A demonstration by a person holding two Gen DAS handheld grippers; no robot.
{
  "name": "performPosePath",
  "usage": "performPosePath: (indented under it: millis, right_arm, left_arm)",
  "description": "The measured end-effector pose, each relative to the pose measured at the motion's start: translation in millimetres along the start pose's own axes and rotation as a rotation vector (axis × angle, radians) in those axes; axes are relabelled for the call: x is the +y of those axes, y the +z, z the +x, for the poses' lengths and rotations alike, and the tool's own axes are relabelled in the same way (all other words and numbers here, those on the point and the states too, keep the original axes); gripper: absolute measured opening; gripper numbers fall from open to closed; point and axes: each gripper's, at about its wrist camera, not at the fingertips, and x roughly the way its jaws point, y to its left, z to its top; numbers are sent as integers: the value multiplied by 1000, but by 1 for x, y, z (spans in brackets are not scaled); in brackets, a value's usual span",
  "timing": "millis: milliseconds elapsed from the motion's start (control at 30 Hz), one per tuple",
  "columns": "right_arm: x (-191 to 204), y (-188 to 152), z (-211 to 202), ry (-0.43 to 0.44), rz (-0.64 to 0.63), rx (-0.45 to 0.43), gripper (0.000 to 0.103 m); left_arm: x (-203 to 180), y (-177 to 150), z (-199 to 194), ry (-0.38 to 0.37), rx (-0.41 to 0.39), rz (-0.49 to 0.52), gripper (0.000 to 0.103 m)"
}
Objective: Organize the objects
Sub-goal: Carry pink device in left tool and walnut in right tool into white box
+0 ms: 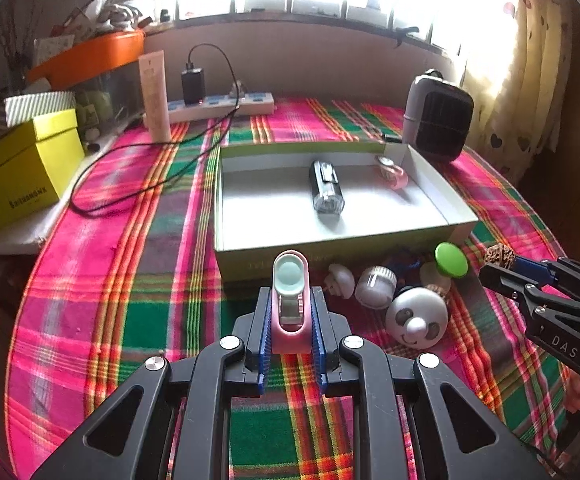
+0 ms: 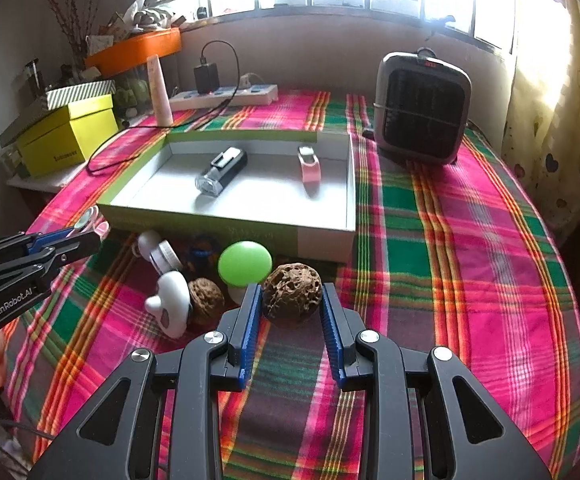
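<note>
The left gripper (image 1: 290, 320) is closed on a pink clip-like gadget (image 1: 290, 300) with a pale round pad at its tip; what the gadget is cannot be made out. The right gripper (image 2: 291, 308) is held part-way closed on a rough brown walnut (image 2: 292, 294), pressed between the blue pads (image 2: 250, 320).

Just ahead of both grippers a shallow open box (image 1: 226, 200) is seen on the plaid tablecloth (image 1: 130, 280). Inside it a dark clear-ended device (image 1: 325, 192) is laid near the middle, and a second pink gadget (image 1: 391, 172) is tucked toward the far corner on the right gripper's side.

Between the two grippers, against the box's near wall, a small heap is crowded together: a green-capped mushroom (image 2: 245, 264), a second walnut (image 2: 206, 300), a white panda-faced ball (image 1: 417, 316), a ribbed white cap (image 1: 375, 286) and a dark blue item largely hidden behind the others. Their contacts cannot be sorted out fully.

Beyond the box a small heater (image 2: 421, 108) is placed ahead of the right gripper, and a power strip (image 1: 226, 106) with a trailing cable ahead of the left. A yellow box (image 1: 22, 168) is cut off at the outer edge beside the left gripper.

Bare cloth is left outward of the right gripper, up to the table's curved edge, and a broad strip outward of the left gripper.
</note>
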Motion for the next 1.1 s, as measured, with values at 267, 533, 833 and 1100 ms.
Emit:
performPosePath:
  millis: [267, 533, 833, 1100]
  right_arm:
    - [5, 18, -2, 22, -25, -31, 31]
    - [8, 38, 7, 46, -47, -31, 31]
    - [11, 68, 29, 65, -74, -15, 31]
    - [7, 92, 62, 64, -80, 30, 31]
  left_arm:
    - [0, 15, 0, -16, -8, -6, 16]
    - [-2, 30, 8, -18, -15, 2, 16]
    - [0, 53, 27, -23, -5, -10, 16]
    - [5, 73, 54, -13, 22, -20, 16]
